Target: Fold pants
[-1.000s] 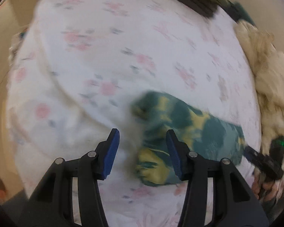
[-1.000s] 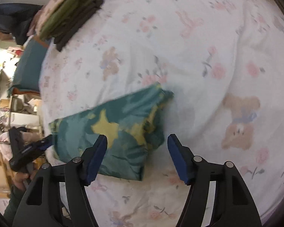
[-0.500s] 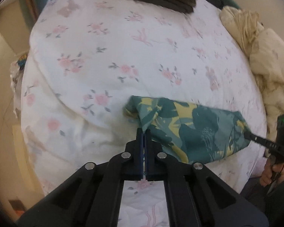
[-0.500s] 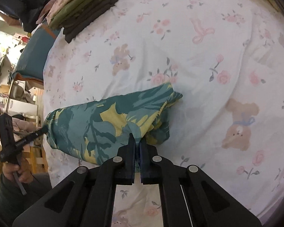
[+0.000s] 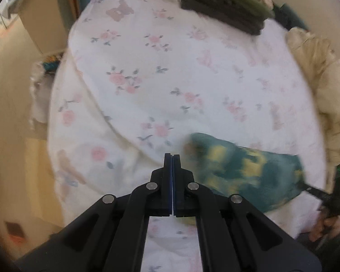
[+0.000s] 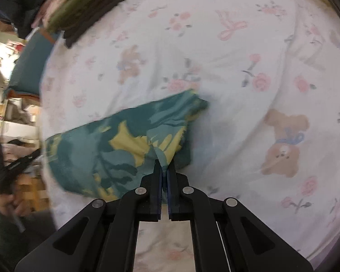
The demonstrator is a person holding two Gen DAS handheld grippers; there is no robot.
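Observation:
The folded teal and yellow patterned pants (image 6: 115, 149) lie on the floral bed sheet (image 6: 238, 45). My right gripper (image 6: 164, 165) is shut on a corner of the pants, with fabric pinched between the pads. In the left wrist view the pants (image 5: 249, 172) are blurred, to the right of my left gripper (image 5: 172, 158). The left gripper is shut, and I cannot tell whether any cloth is between its pads. The right gripper also shows in the left wrist view (image 5: 324, 195) at the pants' far end.
A stack of folded dark and green clothes (image 5: 226, 2) (image 6: 88, 6) lies at the far end of the bed. A cream blanket (image 5: 317, 74) is heaped along the right. A teal pillow (image 6: 29, 63) and shelves are off the bed's edge.
Both grippers closed from open one second ago. Since half a second ago the left gripper has shifted left of the pants' edge and the view has blurred with motion; the right still pinches the pants.

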